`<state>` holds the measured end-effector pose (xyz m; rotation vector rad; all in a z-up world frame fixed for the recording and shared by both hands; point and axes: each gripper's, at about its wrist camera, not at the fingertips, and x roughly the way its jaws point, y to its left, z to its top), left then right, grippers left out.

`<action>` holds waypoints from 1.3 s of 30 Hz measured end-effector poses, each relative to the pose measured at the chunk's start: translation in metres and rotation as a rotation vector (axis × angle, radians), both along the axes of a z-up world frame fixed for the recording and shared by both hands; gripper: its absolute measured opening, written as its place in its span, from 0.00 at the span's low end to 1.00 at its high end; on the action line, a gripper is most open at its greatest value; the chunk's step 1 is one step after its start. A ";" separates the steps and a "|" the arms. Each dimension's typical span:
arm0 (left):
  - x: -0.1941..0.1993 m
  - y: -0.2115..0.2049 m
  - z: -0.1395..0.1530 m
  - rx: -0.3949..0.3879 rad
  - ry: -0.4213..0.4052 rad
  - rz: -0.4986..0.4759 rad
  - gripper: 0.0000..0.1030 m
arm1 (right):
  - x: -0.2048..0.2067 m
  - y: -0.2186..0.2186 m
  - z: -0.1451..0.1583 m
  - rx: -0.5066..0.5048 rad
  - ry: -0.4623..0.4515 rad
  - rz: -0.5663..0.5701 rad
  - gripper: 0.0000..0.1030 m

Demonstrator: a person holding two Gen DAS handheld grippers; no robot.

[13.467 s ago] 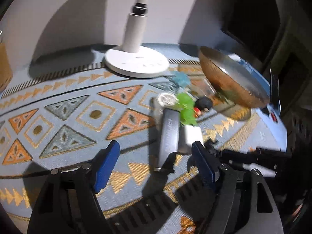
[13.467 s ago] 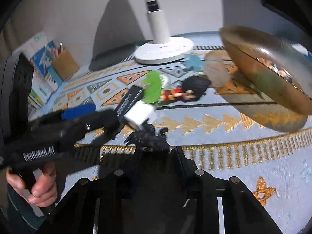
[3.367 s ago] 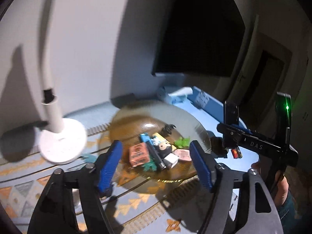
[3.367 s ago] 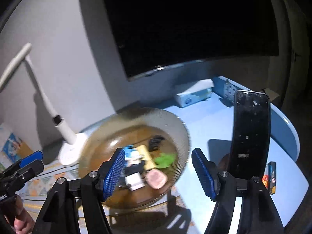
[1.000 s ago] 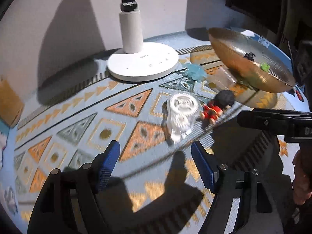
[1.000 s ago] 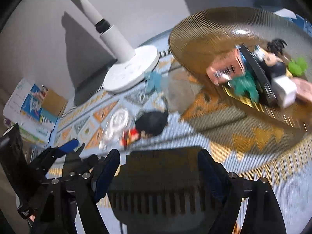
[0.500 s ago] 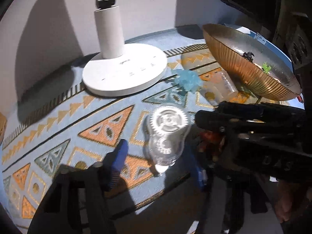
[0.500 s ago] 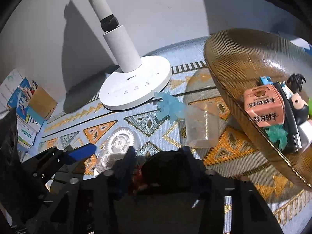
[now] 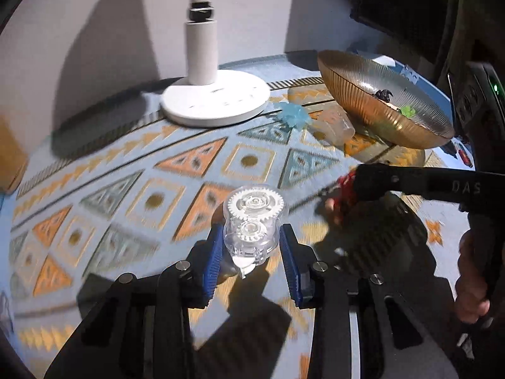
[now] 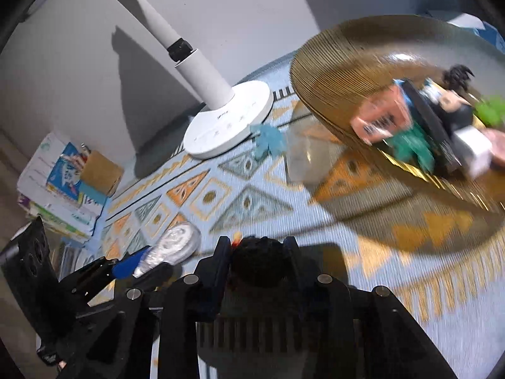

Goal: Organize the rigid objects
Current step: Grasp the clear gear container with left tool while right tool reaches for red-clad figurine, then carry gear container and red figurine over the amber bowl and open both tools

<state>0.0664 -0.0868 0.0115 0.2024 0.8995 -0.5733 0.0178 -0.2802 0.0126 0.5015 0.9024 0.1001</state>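
Observation:
My left gripper is shut on a clear plastic gear toy, held just above the patterned mat; it also shows in the right wrist view. My right gripper is shut on a small black-haired figure in red, seen beside the left gripper. The amber glass bowl at the right holds several small items, among them a pink box and a white cube.
A white lamp base stands at the back. A pale blue toy and a clear cup on its side lie between lamp and bowl. Books and a box sit at the far left.
My left gripper has closed on the gear toy and lifted it slightly. My right gripper has closed on the black-haired figure and raised it off the mat.

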 end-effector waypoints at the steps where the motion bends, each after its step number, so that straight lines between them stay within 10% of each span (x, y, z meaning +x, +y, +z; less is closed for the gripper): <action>1: -0.005 0.006 0.001 -0.008 0.001 0.013 0.32 | -0.008 0.000 0.001 0.004 0.000 0.004 0.32; 11: -0.039 0.037 -0.014 -0.068 0.017 0.076 0.32 | -0.084 0.020 -0.007 -0.105 0.036 0.109 0.35; 15: -0.044 0.043 -0.013 -0.111 -0.008 0.050 0.32 | -0.088 0.030 0.005 -0.163 -0.009 0.115 0.75; 27: -0.041 0.034 -0.020 -0.037 0.013 0.062 0.42 | -0.046 0.079 -0.014 -0.442 -0.002 0.230 0.73; 39: -0.034 0.012 -0.016 0.066 -0.045 0.091 0.40 | -0.044 0.089 -0.011 -0.450 -0.036 0.251 0.33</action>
